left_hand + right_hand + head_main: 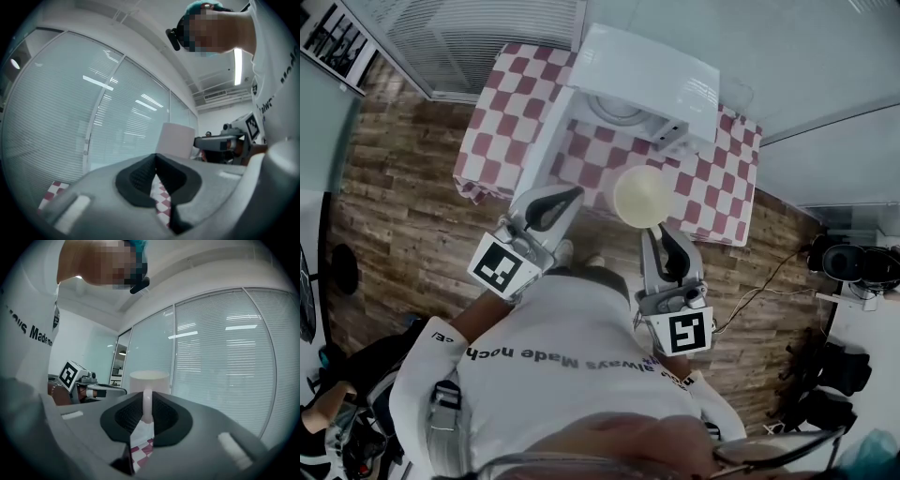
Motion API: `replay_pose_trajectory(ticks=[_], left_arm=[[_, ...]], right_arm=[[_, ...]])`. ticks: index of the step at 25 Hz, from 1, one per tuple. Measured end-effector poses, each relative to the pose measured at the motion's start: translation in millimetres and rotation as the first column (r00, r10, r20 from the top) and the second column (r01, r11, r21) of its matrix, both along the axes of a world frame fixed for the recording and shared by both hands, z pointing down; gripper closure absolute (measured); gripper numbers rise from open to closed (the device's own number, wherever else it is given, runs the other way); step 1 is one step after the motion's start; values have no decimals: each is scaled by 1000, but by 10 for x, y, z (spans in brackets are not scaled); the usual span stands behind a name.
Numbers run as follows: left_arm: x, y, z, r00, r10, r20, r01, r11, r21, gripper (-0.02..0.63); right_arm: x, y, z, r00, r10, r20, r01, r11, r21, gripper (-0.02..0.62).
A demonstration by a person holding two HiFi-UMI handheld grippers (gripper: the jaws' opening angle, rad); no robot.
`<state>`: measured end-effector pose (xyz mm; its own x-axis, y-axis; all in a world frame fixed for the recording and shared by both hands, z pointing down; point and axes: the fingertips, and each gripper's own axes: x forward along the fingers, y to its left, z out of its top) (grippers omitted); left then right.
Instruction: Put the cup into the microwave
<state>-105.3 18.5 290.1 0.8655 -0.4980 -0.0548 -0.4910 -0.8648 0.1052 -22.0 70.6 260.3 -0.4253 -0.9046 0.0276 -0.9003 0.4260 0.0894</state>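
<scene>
Right claw (148, 409) clamped on cup (149, 379) handle; left claw (156, 174) closed, empty; microwave (661, 80) door open.

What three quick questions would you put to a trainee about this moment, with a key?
1. True or false: the door of the microwave stands open.
2. By which part does the right gripper hold the cup? A. the rim; B. the handle; C. the base.
3. What is between the jaws of the left gripper?

Key: 1. True, the turntable inside shows in the head view. 2. B. 3. Nothing; its jaws are together.
</scene>
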Motion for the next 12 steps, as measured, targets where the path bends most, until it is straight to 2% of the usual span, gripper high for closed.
replay_pose_trajectory(ticks=[7,12], left_arm=[[139,-120,15,1000,-21,9,22,1000,-9,603],[374,-209,-20,999,-46,12,46,999,-1,603]], right_arm=[[145,-122,8,999,-33,1,33,999,8,554],[392,-224,-24,999,-37,21,36,999,15,554]])
